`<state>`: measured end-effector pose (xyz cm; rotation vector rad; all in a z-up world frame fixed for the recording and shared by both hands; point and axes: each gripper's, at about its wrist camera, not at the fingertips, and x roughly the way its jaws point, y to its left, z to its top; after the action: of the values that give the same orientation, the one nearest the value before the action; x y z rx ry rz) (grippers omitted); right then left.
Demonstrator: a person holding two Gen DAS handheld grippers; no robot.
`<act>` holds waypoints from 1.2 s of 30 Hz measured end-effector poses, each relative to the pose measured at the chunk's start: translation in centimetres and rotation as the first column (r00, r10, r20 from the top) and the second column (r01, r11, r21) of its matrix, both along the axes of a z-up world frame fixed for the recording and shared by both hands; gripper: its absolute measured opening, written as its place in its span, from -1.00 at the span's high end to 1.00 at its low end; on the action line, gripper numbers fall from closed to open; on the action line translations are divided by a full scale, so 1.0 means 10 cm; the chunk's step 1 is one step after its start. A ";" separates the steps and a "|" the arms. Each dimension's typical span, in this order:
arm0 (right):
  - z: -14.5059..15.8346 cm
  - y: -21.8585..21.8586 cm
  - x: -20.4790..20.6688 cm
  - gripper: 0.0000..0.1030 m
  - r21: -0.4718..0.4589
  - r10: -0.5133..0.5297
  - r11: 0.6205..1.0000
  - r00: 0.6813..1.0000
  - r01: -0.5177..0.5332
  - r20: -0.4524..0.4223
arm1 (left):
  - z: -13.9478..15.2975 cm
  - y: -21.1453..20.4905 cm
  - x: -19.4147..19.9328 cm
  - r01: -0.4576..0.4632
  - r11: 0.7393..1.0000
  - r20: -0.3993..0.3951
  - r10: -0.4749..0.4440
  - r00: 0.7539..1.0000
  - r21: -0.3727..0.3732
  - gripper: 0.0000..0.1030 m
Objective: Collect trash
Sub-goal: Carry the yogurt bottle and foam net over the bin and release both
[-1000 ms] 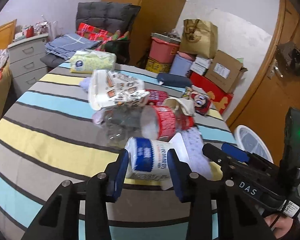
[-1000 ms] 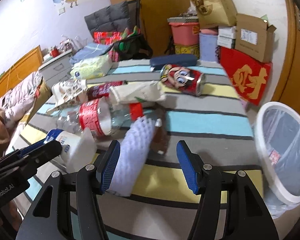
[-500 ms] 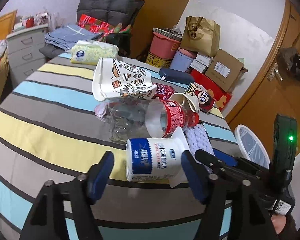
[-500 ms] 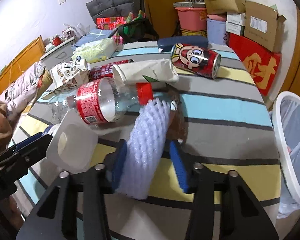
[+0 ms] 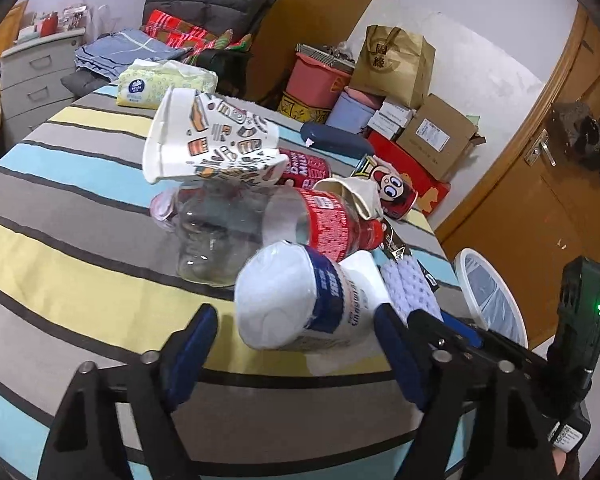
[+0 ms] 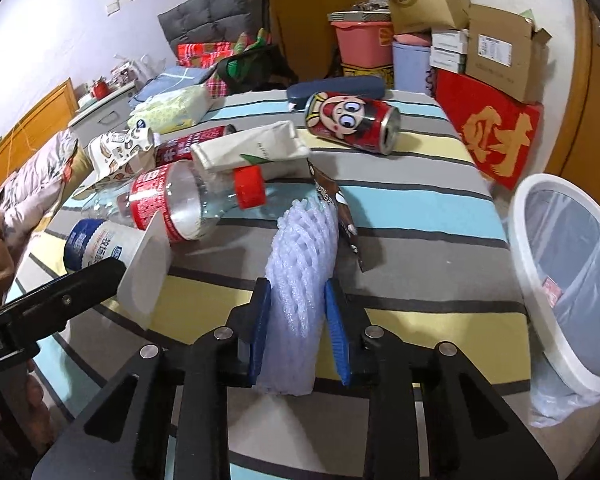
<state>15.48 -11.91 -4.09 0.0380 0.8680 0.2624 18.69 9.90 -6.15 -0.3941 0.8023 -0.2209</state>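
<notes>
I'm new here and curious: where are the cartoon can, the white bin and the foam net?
cartoon can [image 6: 350,124], right wrist view, printed side.
white bin [image 6: 528,240], right wrist view, rim.
foam net [image 6: 302,256], right wrist view, mesh middle.

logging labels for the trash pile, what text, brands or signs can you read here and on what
"國緣": brown paper bag by the wall.
"財": gold character on the flat red box.
"DRINK MILK", partly hidden: red drink can behind the paper cup.
Blue band on the white plastic yogurt cup: too blurred to read.
Red label on the clear plastic bottle: too small.
White label on the cardboard box: unreadable.
</notes>
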 end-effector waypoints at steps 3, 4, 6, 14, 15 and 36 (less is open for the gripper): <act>0.00 -0.03 -0.01 0.44 0.007 -0.007 1.000 1.000 0.007 0.001 | 0.05 -0.11 -0.01 -0.006 0.999 0.021 0.005 1.000 0.051 -0.27; 0.00 -0.04 -0.02 0.45 0.008 -0.010 1.000 1.000 0.010 0.004 | 0.05 -0.15 -0.01 -0.005 0.998 0.026 0.003 1.000 0.068 -0.25; 0.01 -0.06 -0.03 0.46 0.011 -0.013 1.000 1.000 0.013 0.010 | 0.05 -0.18 0.00 -0.002 0.998 0.021 0.000 1.000 0.068 -0.16; 0.04 -0.14 -0.10 0.57 0.024 -0.015 1.000 0.999 0.014 0.041 | 0.09 -0.27 -0.10 -0.019 0.989 0.031 0.015 0.999 0.144 -0.08; 0.04 -0.16 -0.11 0.58 0.030 -0.014 0.999 0.999 0.013 0.043 | 0.11 -0.28 -0.12 -0.015 0.989 0.034 0.010 0.999 0.147 -0.07; 0.21 -0.55 -0.36 0.66 0.126 -0.074 0.990 0.991 0.060 0.116 | 0.41 -0.71 -0.44 0.042 0.972 0.096 -0.066 0.993 0.232 -0.02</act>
<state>11.86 -17.46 -2.03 0.1640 0.7289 0.2519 14.26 2.77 -2.10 -0.1415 0.7283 -0.1949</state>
